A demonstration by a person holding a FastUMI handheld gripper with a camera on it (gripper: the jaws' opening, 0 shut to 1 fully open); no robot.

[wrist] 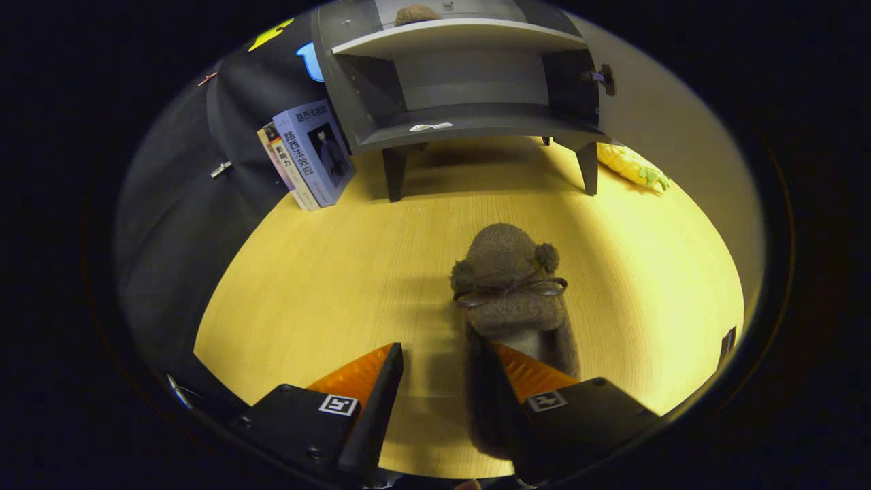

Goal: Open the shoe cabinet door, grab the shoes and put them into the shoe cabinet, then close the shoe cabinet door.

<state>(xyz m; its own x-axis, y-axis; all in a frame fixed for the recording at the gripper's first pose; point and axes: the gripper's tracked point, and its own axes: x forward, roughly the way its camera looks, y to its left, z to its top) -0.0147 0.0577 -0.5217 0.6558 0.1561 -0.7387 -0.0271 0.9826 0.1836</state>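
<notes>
Fuzzy brown slipper (512,299) lies on the desk (326,286) off to my claw's (446,371) right, long axis pointing toward the open cabinet (469,88) (another shoe already shelved), the right finger over its heel opening, fingers apart, gripping nothing.

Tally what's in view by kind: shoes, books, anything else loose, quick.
Fuzzy brown shoes: 2 (one at the open gripper, one on the cabinet's upper shelf)
Books: 3
Yellow toy: 1
Shoe cabinet: 1
Total: 7
</notes>
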